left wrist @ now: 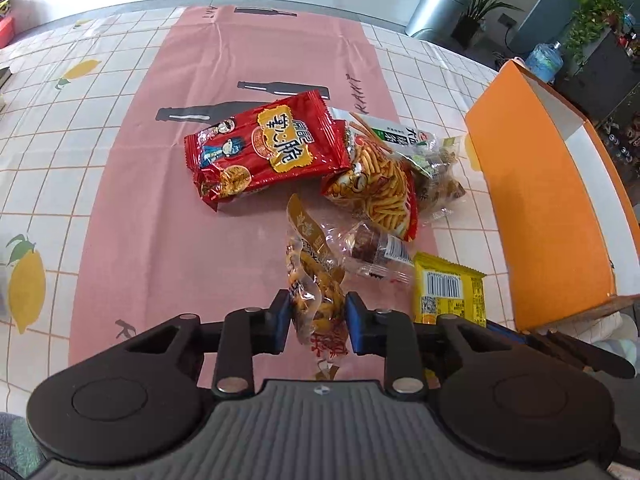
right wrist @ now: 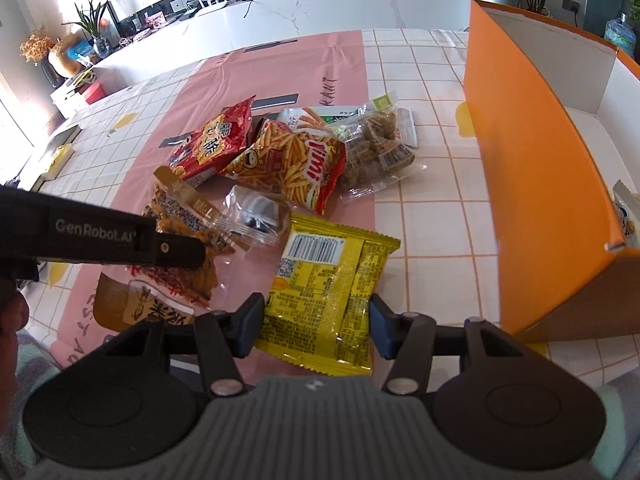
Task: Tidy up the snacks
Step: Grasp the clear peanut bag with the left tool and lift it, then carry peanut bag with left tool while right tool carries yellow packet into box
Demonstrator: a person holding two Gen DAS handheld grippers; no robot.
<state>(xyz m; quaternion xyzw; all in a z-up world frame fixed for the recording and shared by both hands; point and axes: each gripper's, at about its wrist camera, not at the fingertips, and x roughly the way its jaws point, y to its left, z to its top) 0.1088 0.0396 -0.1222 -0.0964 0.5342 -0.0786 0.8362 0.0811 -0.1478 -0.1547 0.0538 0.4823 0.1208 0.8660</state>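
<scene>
Left tongs [left wrist: 318,322]: clenched on the gold-and-clear pouch [left wrist: 316,280]; we see the blue pads pinching its lower half, while its top end lies toward 12 o'clock on the pink mat [left wrist: 248,52].
Right tongs [right wrist: 316,326]: we see the yellow packet [right wrist: 326,280] between the pads, both touching its edges, so we judge it gripped.
Pile: in the left wrist view the red noodle bag [left wrist: 260,146] sits at 11 o'clock from the held pouch; the fries bag [left wrist: 380,188] at 1 o'clock, overlapping a green-topped bag [left wrist: 394,130] and a clear pack of brown pieces [left wrist: 442,184].
Small item: a clear-wrapped dark snack [left wrist: 372,250] lies just beside the pouch at 2 o'clock.
Orange box [left wrist: 540,200]: stands on the desk [left wrist: 48,152] at 3 o'clock of the pile, open-topped.
Done so far: in the right wrist view one white packet [right wrist: 626,212] shows inside the box near its front corner; we cannot see the rest of the interior.
Left to do: we count seven snacks outside the box, two of them in the tongs, five loose.
Progress: early, in our judgement.
Step in hand: picking two packets for the box, we think.
</scene>
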